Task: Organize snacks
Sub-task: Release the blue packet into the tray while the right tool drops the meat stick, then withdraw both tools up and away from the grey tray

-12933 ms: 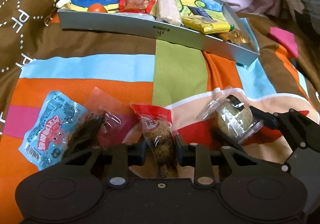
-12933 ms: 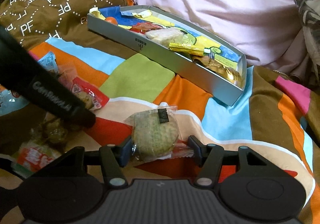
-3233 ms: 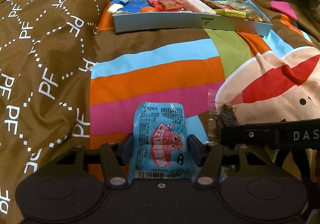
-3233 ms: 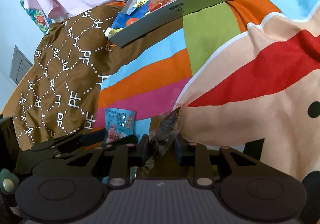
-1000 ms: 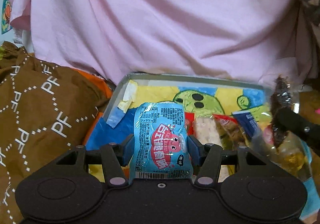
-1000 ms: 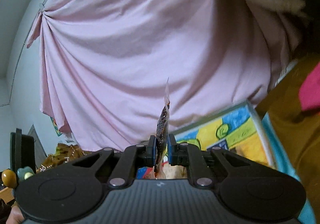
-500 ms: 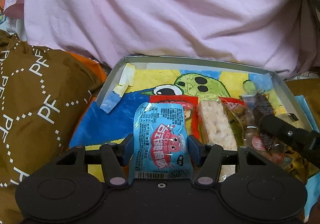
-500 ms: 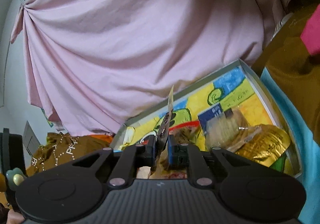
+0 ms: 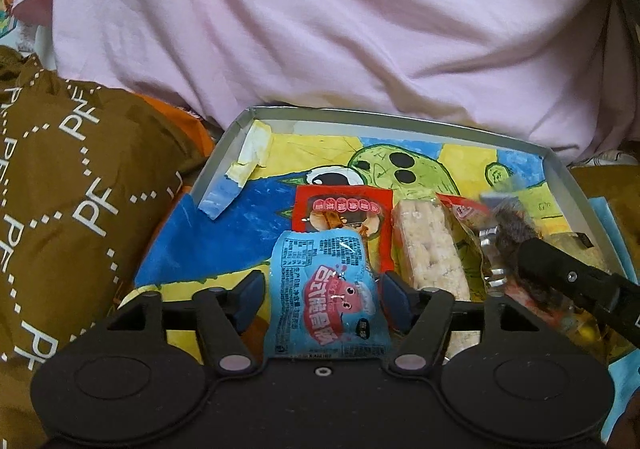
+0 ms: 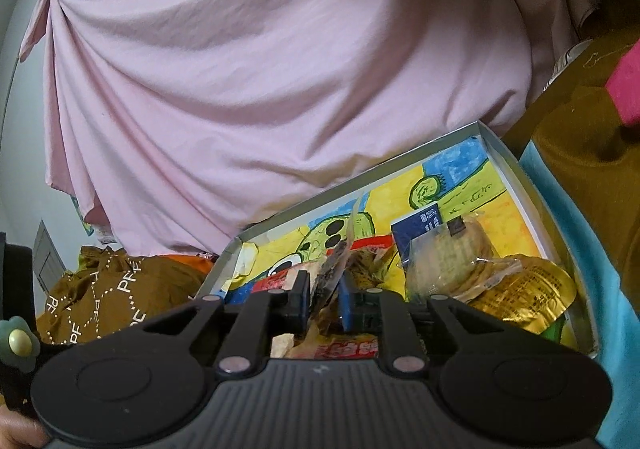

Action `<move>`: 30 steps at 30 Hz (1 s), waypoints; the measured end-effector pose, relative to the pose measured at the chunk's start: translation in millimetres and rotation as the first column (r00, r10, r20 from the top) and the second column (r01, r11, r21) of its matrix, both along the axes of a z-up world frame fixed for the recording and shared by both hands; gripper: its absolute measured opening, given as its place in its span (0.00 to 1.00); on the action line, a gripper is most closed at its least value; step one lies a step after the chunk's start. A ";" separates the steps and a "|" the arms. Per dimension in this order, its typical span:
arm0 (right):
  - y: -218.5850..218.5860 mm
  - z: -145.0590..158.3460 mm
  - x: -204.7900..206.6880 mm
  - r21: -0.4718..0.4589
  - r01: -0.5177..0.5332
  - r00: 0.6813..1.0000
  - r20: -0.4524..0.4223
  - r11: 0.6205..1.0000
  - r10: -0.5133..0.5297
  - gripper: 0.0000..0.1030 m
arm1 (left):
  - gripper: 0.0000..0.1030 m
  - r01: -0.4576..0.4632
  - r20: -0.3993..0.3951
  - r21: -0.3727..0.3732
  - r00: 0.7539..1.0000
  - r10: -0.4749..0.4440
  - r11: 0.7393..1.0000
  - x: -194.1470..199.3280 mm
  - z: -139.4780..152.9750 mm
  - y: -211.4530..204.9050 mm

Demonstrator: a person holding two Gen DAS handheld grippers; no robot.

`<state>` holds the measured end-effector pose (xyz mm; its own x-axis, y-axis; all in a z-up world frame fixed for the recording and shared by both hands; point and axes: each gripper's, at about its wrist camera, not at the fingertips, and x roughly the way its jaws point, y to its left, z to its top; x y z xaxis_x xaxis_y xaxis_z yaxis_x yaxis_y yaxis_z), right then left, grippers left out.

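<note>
While both my grippers hang over the shallow grey tray [image 9: 558, 173], what matters for the next move is that each packet already sits above the tray's floor, so letting go and backing off is all that seems left. My left gripper [image 9: 320, 289] is opening: the blue packet [image 9: 326, 289] stands between its fingers with its long axis running away from me, and I see gaps at both sides, so I judge it freed and settling near the tray's near edge, partly over the red packet [image 9: 340, 209]. To its right lies the pale rice bar [image 9: 426, 249], long axis also near to far. My right gripper [image 10: 324, 299] is opening too, narrowly; the dark snack in clear wrap [image 10: 330, 273] leans against the left pad, though in this blurred view I cannot say whether it is quite released. Further right sit a round cracker [image 10: 448, 257] and a gold pouch [image 10: 528, 289]. The tray rests on a soft patterned bedcover [image 9: 80, 189], with pink cloth [image 9: 320, 29] draped behind it.
</note>
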<state>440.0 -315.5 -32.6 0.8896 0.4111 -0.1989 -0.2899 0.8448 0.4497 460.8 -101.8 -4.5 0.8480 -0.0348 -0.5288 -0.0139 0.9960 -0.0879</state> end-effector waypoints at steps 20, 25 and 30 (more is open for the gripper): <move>-3.8 28.2 -29.2 -0.037 0.028 0.998 0.056 0.999 -0.026 0.82 | 0.98 -0.075 0.118 -0.056 0.990 0.081 0.996 -53.3 20.2 22.0; -1.8 44.2 -46.2 -0.075 0.058 0.995 0.083 0.995 -0.052 0.90 | 0.99 -0.071 0.142 -0.059 0.987 0.078 0.996 -75.0 32.4 27.9; 1.8 62.8 -70.9 -0.135 0.101 0.989 0.120 0.986 -0.085 0.96 | 0.99 -0.075 0.166 -0.075 0.982 0.087 0.994 -98.8 43.5 35.5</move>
<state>369.1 -313.7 30.2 0.9427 0.3008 -0.1443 -0.2495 0.9228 0.2937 362.0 -66.3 39.0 0.9263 0.0066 -0.3768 -0.0735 0.9838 -0.1634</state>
